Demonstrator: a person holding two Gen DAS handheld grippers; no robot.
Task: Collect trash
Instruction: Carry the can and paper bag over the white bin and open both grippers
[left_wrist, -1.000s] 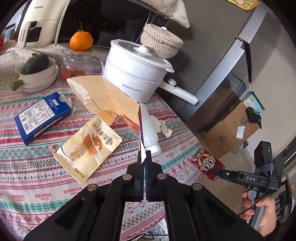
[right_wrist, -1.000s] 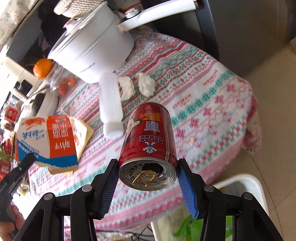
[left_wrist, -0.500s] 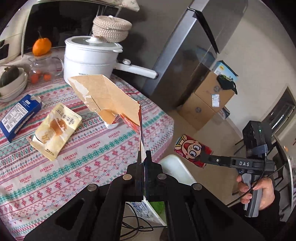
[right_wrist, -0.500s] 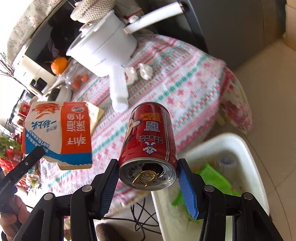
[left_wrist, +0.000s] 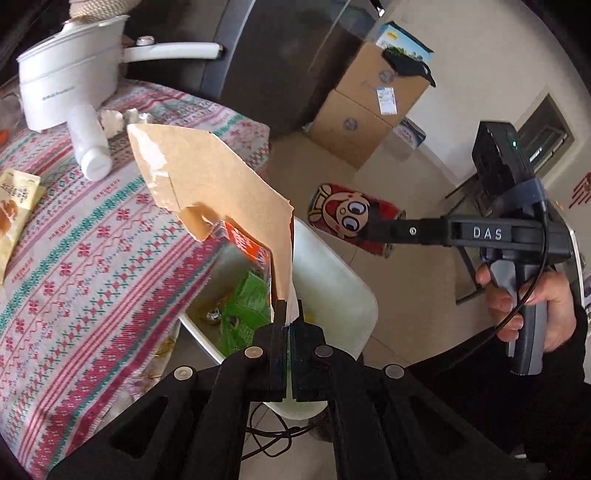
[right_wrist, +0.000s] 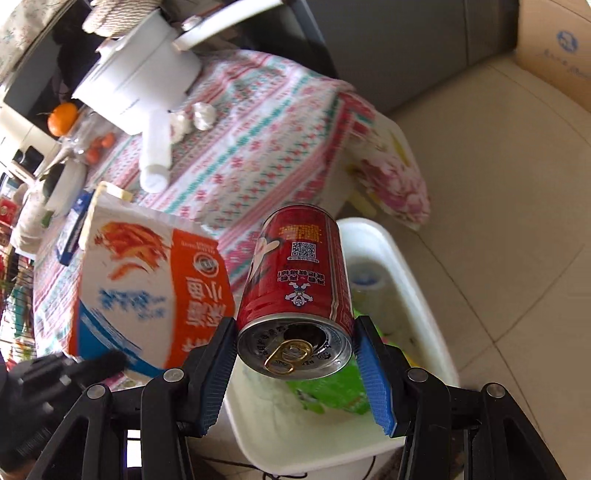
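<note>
My left gripper (left_wrist: 288, 325) is shut on the edge of a torn orange-and-white carton (left_wrist: 218, 188), which hangs over the white trash bin (left_wrist: 332, 280) beside the table. The right wrist view shows the same carton (right_wrist: 147, 295) at the left with the left gripper (right_wrist: 107, 363) under it. My right gripper (right_wrist: 295, 332) is shut on a red drink can (right_wrist: 299, 280) above the bin (right_wrist: 410, 280). The can (left_wrist: 351, 218) also shows in the left wrist view, off to the right of the bin. Green wrappers (left_wrist: 247, 306) lie inside the bin.
On the patterned tablecloth (left_wrist: 92, 266) lie a white bottle (left_wrist: 88, 144), crumpled tissues (right_wrist: 201, 110), a yellow snack packet (left_wrist: 14, 214) and a blue box (right_wrist: 72, 232). A white pot (left_wrist: 70, 70) stands at the back. Cardboard boxes (left_wrist: 365, 107) sit on the floor.
Both grippers have swung off the table's edge to above the white bin, carrying the carton and the can. The bin now fills the lower middle of both views.
</note>
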